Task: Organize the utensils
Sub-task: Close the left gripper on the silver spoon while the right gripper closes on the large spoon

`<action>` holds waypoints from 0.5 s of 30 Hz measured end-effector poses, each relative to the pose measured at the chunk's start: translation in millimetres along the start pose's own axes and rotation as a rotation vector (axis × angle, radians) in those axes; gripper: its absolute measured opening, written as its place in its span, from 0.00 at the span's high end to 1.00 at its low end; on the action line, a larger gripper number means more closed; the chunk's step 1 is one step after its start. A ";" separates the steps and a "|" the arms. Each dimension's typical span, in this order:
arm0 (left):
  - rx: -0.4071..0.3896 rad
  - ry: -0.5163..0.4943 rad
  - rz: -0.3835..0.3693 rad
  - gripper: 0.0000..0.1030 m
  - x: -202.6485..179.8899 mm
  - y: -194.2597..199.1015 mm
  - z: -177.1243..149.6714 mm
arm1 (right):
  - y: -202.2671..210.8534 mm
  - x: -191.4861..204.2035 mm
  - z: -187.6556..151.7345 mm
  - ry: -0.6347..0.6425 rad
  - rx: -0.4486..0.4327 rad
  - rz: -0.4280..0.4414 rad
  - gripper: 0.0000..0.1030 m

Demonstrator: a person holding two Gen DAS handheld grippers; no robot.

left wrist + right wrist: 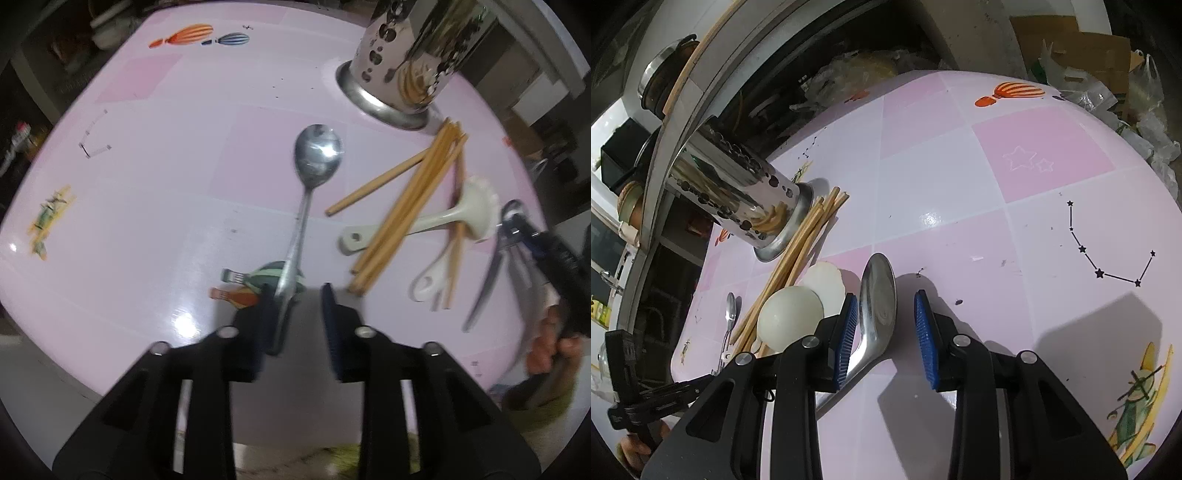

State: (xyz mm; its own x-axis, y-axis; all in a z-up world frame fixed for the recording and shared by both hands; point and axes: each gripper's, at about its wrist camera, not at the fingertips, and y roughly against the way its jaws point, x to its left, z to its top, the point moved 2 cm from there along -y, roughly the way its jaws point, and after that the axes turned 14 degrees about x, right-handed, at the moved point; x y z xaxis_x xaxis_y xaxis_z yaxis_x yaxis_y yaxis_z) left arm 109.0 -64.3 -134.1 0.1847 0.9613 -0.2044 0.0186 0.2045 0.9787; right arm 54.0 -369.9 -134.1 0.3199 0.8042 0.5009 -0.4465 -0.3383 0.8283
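- The metal spoon (pixel 317 155) lies flat on the pink table (pixel 147 203). Its bowl points away towards the perforated steel holder (pixel 406 55), and its handle runs back to your left gripper (pixel 295 291).
- That gripper's jaws stand apart. The end of the handle sits against the inner face of the left finger, while the other pad is clear of it, so nothing is clamped.
- Expect the spoon to be rigid, fairly light and slippery: polished steel on a glossy surface will likely skate or pivot if you nudge only one side.
- Take hold on the thin handle, near its end or a little further up. The wide bowl would probably squirm out of the pads.
- It sits low on the table, so get the pads down on both sides of the handle before you close.
- It is a long, plain spoon with an oval bowl facing up and catching a bright glare, and a narrow shaft that widens at the tail.
- The wooden chopsticks (pixel 406 206) and white ladles (pixel 476 206) lie in a crossed heap just to its right, apart from the spoon.
- Your right gripper (pixel 885 297) is also apart. A second steel spoon (pixel 877 317) has its bowl between the pads, close to the left one, and its handle slips away behind that finger. I judge it unclamped.
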 end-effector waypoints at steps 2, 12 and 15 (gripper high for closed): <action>0.008 0.008 -0.088 0.62 1.4 2.8 1.2 | -1.2 0.0 0.3 0.001 0.003 -0.001 0.69; -0.117 -0.198 -0.048 0.59 2.8 11.0 69.2 | -3.1 -1.2 3.5 -0.006 0.006 0.003 0.69; -0.092 -0.252 0.009 0.59 2.2 -1.6 94.8 | -3.3 -1.3 4.5 -0.007 0.006 -0.004 0.69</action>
State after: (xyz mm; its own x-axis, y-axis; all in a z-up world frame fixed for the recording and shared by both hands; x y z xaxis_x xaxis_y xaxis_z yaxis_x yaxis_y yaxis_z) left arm 202.6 -80.0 -134.2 0.4231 0.8893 -0.1734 -0.0711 0.2234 0.9721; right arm 58.8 -372.0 -136.4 0.3276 0.8021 0.4994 -0.4406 -0.3378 0.8317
